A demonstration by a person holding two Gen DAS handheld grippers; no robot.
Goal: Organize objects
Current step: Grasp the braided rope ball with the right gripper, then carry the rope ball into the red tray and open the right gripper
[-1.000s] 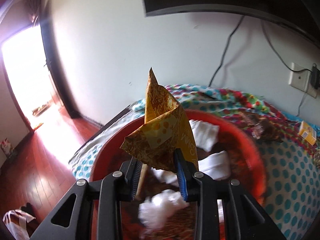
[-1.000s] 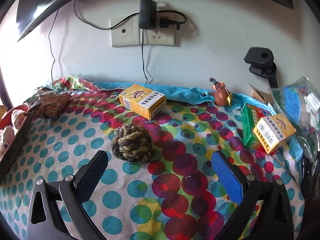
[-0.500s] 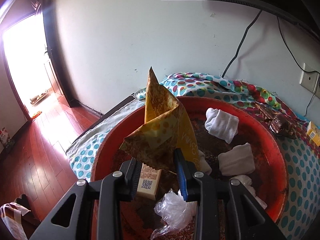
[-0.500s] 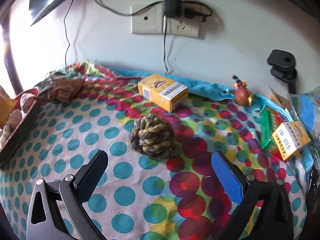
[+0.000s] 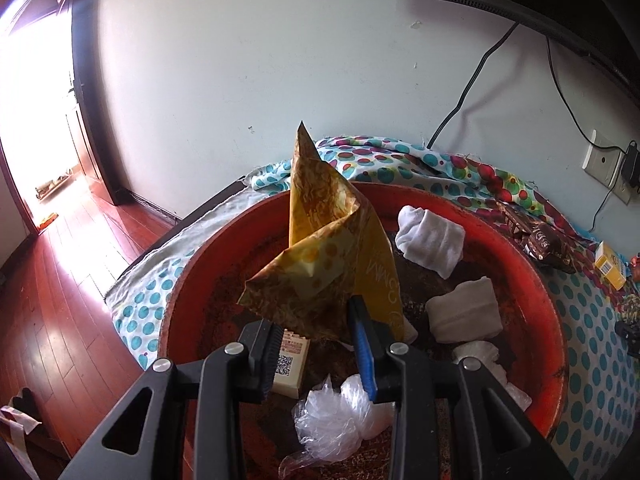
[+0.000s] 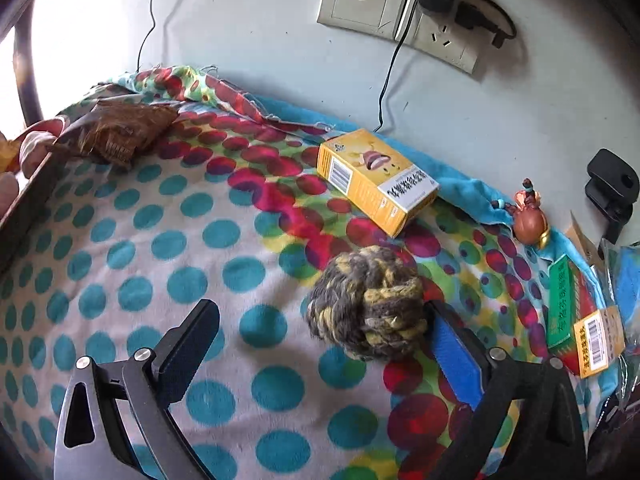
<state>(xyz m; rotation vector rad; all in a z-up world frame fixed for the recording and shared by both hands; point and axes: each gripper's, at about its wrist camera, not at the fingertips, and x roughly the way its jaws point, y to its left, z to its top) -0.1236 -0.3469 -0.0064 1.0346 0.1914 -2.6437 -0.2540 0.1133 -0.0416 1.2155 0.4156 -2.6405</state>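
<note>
Spotted cloth (image 6: 168,264): covers the whole work surface; bare stretch lies left of the rope ball, running to the basin's dark edge at far left.

Red basin (image 5: 532,280): round, shallow, worn brown floor; sits on the cloth. Floorboards drop away beyond its left rim, wall stands close behind.

Left gripper (image 5: 316,350): jaws narrowly parted, pinching the yellow wrapper's lower edge above the basin.

Right gripper (image 6: 324,344): jaws spread wide, low over the cloth. Blue pad (image 6: 456,360) just beside the rope ball's right flank, possibly touching; black finger (image 6: 188,344) well apart on the ball's left.

Yellow wrapper (image 5: 328,264): crumpled foil, mottled brown print, folded to an upright point; held over the basin's middle.

Rope ball (image 6: 366,306): knotted grey and yellow cord, resting on the cloth between the right fingers.

Yellow box (image 6: 376,182): flat on the cloth, behind the ball, near the wall.

Basin contents: two folded white cloths (image 5: 430,240), (image 5: 464,310) right of the wrapper; clear plastic wad (image 5: 340,416) and small printed box (image 5: 290,364) under the left gripper.

Brown wrapper (image 6: 116,132): on the cloth, just beside the basin's rim.

Small figurine (image 6: 530,222): right of the yellow box, by the wall.
</note>
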